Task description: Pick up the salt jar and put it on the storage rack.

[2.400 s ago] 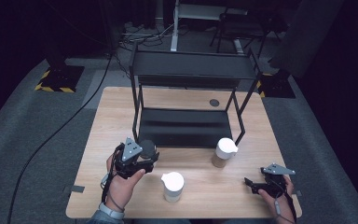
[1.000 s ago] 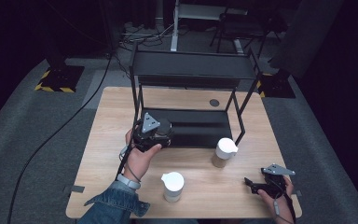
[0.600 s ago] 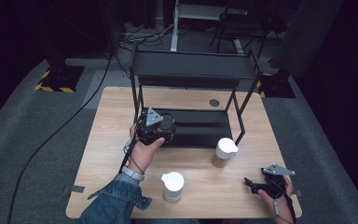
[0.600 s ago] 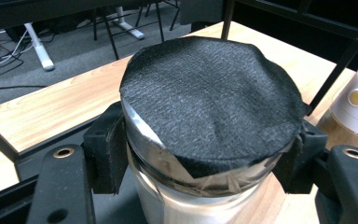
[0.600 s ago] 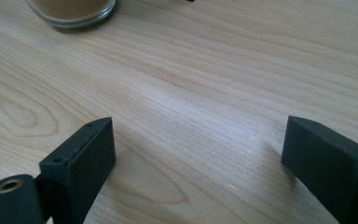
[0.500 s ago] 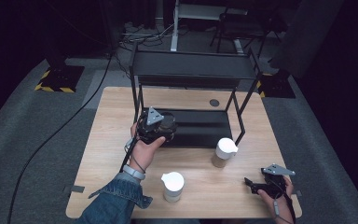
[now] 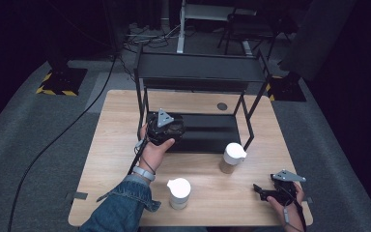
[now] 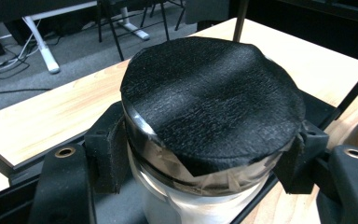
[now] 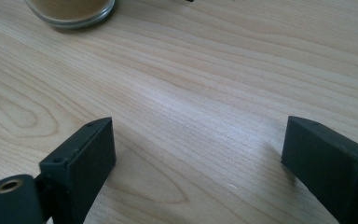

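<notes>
L gripper [image 8: 205, 154], black two-jaw tool w/ grey three-cornered plate on top, is clamped on a clear glass jar w/ black textured lid [image 8: 209, 102]; both pads press the jar's sides just below the lid. In the high view the same L gripper [image 7: 163, 128] sits at approx 10 o'clock of table centre, over the front-left corner of the black metal two-tier rack's [image 7: 200, 72] lower shelf, jar hidden under the hand. Whether the jar base touches the shelf: can't tell.

R gripper [image 9: 196, 154] has its jaws wide apart, nothing btwn them, bare light wood-grain tabletop [image 9: 205, 84] beneath. In the high view the R gripper [image 7: 266, 191] rests near the table's 5 o'clock corner, well apart from the L one.

Outward: a glass jar w/ white lid and brown contents [image 7: 232, 157] stands at approx 4 o'clock of table centre, just beside the rack's front-right leg; its base also shows at 11 o'clock in the R gripper view [image 9: 70, 9]. A second white-lidded jar [image 7: 179, 192] stands at 6 o'clock near the front edge, btwn the two forearms. Small dark round disc [image 7: 222, 106] lies at 12 o'clock under the rack.
</notes>
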A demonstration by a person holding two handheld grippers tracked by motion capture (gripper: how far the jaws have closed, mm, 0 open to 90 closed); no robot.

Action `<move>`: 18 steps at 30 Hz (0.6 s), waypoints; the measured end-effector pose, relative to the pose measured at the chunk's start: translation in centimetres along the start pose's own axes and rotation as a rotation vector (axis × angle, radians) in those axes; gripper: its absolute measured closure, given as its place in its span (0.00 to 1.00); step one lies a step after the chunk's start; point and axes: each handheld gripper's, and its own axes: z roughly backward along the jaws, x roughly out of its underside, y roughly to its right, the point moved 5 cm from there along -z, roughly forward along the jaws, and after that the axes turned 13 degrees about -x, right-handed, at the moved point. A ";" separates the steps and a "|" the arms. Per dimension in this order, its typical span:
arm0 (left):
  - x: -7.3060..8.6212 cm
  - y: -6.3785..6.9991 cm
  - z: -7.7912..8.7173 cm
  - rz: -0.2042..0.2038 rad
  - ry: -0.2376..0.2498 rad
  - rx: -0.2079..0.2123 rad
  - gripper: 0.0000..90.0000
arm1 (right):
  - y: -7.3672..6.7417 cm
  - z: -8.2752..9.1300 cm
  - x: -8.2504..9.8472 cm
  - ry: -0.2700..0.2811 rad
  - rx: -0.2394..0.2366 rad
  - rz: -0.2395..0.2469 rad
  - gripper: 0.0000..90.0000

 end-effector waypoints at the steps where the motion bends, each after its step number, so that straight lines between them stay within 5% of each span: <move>1: 0.0 -0.1 -0.2 0.012 -0.001 0.002 0.34 | 0.0 0.0 0.0 0.000 0.000 0.000 0.11; 11: 0.7 -1.0 -1.7 0.037 -0.024 -0.012 0.34 | 0.0 0.0 0.0 0.000 0.002 -0.001 0.11; 18: 1.0 -1.2 -2.6 0.015 -0.038 -0.024 0.34 | 0.0 0.0 0.0 0.000 0.002 -0.002 0.11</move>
